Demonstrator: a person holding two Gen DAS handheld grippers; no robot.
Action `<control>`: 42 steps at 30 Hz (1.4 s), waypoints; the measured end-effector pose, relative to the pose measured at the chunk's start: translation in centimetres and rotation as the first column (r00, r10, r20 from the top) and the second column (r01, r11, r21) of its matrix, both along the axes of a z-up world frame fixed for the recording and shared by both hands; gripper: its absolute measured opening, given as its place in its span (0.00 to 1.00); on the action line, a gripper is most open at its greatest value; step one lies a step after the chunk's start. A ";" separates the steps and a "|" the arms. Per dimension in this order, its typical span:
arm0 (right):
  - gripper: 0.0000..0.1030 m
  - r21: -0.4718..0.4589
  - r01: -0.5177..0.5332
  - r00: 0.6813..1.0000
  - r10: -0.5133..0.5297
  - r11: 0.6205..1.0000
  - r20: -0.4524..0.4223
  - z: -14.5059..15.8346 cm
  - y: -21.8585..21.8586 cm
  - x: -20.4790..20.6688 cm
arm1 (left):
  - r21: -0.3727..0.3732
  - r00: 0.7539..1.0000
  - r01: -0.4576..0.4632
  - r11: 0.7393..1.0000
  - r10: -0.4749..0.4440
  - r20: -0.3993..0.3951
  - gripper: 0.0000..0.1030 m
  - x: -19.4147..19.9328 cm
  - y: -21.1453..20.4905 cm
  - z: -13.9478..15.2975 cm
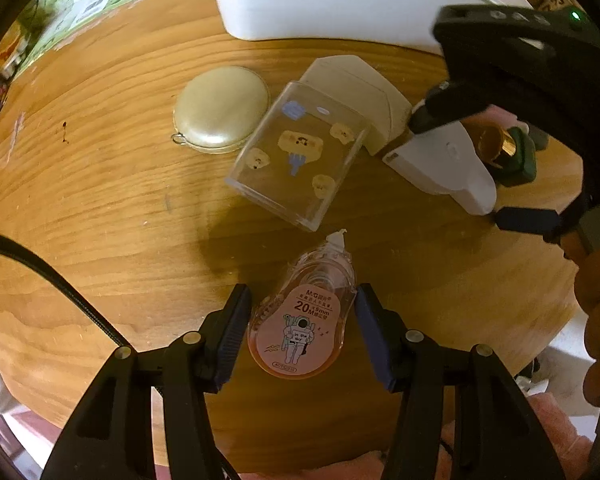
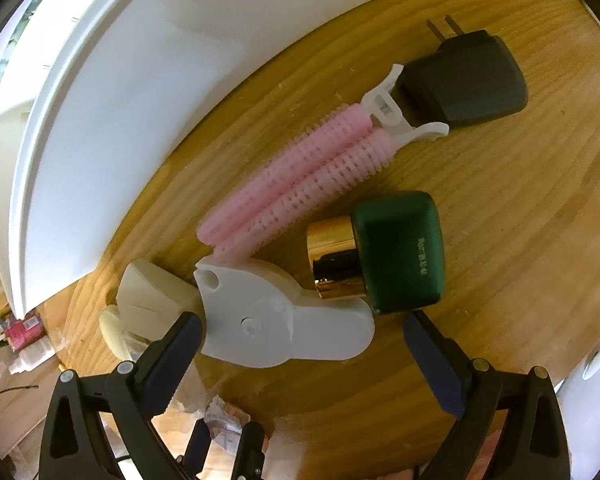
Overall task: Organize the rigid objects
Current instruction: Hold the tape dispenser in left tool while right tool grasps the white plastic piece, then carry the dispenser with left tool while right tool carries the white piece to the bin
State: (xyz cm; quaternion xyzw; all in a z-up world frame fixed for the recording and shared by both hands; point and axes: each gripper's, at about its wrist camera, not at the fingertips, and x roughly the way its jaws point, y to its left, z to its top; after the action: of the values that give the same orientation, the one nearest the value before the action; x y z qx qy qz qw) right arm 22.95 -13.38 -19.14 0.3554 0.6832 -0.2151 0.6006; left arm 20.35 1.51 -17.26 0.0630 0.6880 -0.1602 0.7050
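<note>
On the wooden bench: rigid items lay scattered beside a big white bin point(image 2: 112, 120), none visibly inside it yet.
Left claw point(image 1: 302, 330): pointed straight down, pinching a clear correction-tape dispenser point(image 1: 300, 320) across its sides – right pad touched the shell; left pad looked just at the edge, contact hard to confirm.
Tape position: low over the bench, nib toward a clear printed case point(image 1: 296, 156); whether it rested on the wood or hung just above – can't tell.
Right claw point(image 2: 302, 356): spread wide, nothing gripped, angled steeply down over a white plastic gadget point(image 2: 276, 328), which sat between the pads w/o either pressing it.
Nearby, right view: green bottle w/ gold cap point(image 2: 392, 252) touching the gadget; pink hair-roller clip point(image 2: 296, 172) behind; dark charger plug point(image 2: 464, 84) further back; cream box point(image 2: 152, 292) to the side.
Nearby, left view: round pearl compact point(image 1: 222, 110) apart from the case.
Step in hand (my read): left carrying tape to the bin, right lining up on the gadget.
How to do it well: centre the right pads on the gadget's flat flanks, approx. mid-body, before closing, so the bottle isn't nudged or caught. Left should hold its squeeze even; slick clear shell could twist out.
Hand pose: part of a hand point(image 1: 598, 312) showed at the left view's right edge, behind the right claw.
</note>
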 end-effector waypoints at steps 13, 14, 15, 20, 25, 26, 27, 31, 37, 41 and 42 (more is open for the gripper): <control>0.98 -0.098 -0.004 0.995 -0.006 0.995 -0.096 -1.1 3.4 2.7 | -0.055 1.000 0.024 0.998 -0.025 -0.008 0.56 -0.4 2.3 1.3; 0.98 -0.102 -0.006 0.995 -0.004 0.995 -0.102 -1.2 3.7 2.9 | -0.061 1.000 0.022 0.998 -0.023 -0.009 0.56 -0.4 2.6 1.3; 0.98 -0.105 -0.009 0.994 -0.003 0.994 -0.106 -1.3 4.0 3.1 | -0.066 1.000 0.021 0.998 -0.022 -0.010 0.56 -0.4 2.7 1.4; 0.94 -0.115 -0.030 0.993 0.017 0.993 -0.114 -1.3 4.4 3.6 | -0.078 1.000 0.022 0.997 -0.023 -0.011 0.56 -0.2 3.4 1.4; 0.88 -0.114 -0.032 0.995 0.020 0.993 -0.099 -0.8 4.8 3.6 | -0.080 1.000 0.019 0.997 -0.020 -0.009 0.56 -0.4 3.7 1.3; 0.85 -0.113 -0.031 0.995 0.021 0.993 -0.096 -0.8 4.9 3.6 | -0.081 1.000 0.017 0.997 -0.018 -0.010 0.56 -0.4 3.8 1.3; 0.82 -0.112 -0.032 0.996 0.021 0.993 -0.092 -0.7 4.9 3.6 | -0.082 1.000 0.016 0.996 -0.017 -0.011 0.56 -0.4 3.9 1.4; 0.80 -0.095 -0.033 0.998 0.027 0.995 -0.064 -0.4 5.1 3.5 | -0.085 1.000 0.013 0.996 -0.014 -0.011 0.56 -0.5 3.9 1.5; 0.80 -0.083 -0.064 0.998 0.062 0.995 -0.024 -0.2 5.8 2.9 | -0.091 1.000 0.002 0.996 -0.003 -0.015 0.55 -0.4 4.7 1.2; 0.80 -0.088 -0.087 0.996 0.087 0.992 -0.008 -0.1 6.7 1.9 | -0.097 1.000 -0.013 0.995 0.010 -0.027 0.55 -0.4 5.5 0.9; 0.80 -0.087 -0.094 0.996 0.094 0.992 -0.005 -0.2 6.8 1.6 | -0.100 0.999 -0.016 0.995 0.013 -0.031 0.55 -0.4 5.7 0.9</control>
State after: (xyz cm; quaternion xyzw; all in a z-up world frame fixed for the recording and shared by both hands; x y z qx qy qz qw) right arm 24.56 -6.58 -19.33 0.2964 0.6893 -0.2163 0.6247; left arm 20.00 7.23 -16.39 0.0200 0.6902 -0.1902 0.6979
